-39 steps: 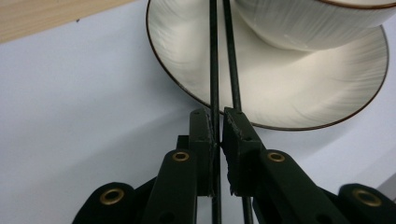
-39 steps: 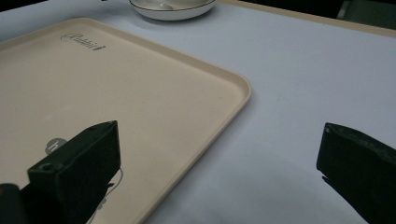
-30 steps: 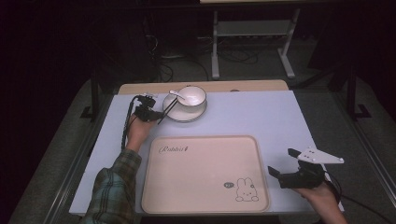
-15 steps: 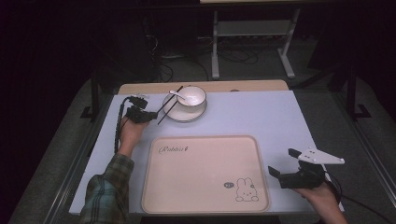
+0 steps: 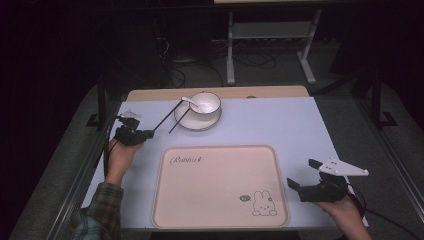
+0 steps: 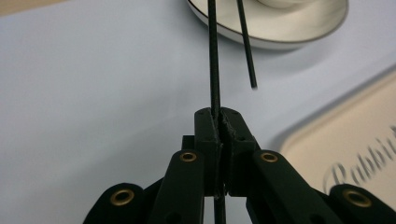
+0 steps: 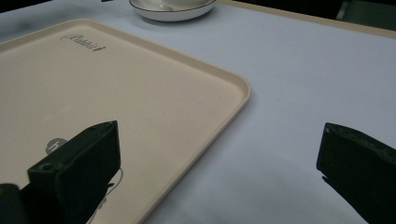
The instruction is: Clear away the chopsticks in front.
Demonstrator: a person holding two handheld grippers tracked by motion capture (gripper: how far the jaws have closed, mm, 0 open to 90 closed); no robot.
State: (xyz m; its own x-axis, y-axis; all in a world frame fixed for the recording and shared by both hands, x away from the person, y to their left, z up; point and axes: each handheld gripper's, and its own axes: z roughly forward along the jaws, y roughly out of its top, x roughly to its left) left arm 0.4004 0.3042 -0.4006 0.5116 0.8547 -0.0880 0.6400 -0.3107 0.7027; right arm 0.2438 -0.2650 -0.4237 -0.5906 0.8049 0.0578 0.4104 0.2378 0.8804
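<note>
So the left gripper [image 5: 150, 133] is clamped tight on one black chopstick [image 5: 166, 116], over at the left side of the pale blue table [image 5: 280, 125]. In the left gripper view the jaws are pinched together with that chopstick [image 6: 214, 60] running straight up between them, its far end reaching toward the plate [image 6: 299, 32]. From the high view the held stick slants from the gripper up and right, with its tip near the plate's [image 5: 192, 123] left rim; can't tell if it's touching the rim or just above it.

The second chopstick [image 5: 180, 120] lies just beside it, near end off the plate's edge, far end up by the bowl [image 5: 205, 102]. In the left gripper view its [image 6: 246, 44] near tip ends just short of the jaws, off to the right. There's a white spoon [image 5: 189, 100] in the bowl too, handle poking out to the left.

Right gripper [image 5: 301, 174] sits near the right corner of the table, just off the right edge of the beige tray [image 5: 215, 187] with the bunny print. Jaws wide apart and gripping nothing; in the right gripper view they frame the tray's [image 7: 140, 102] corner and bare table
</note>
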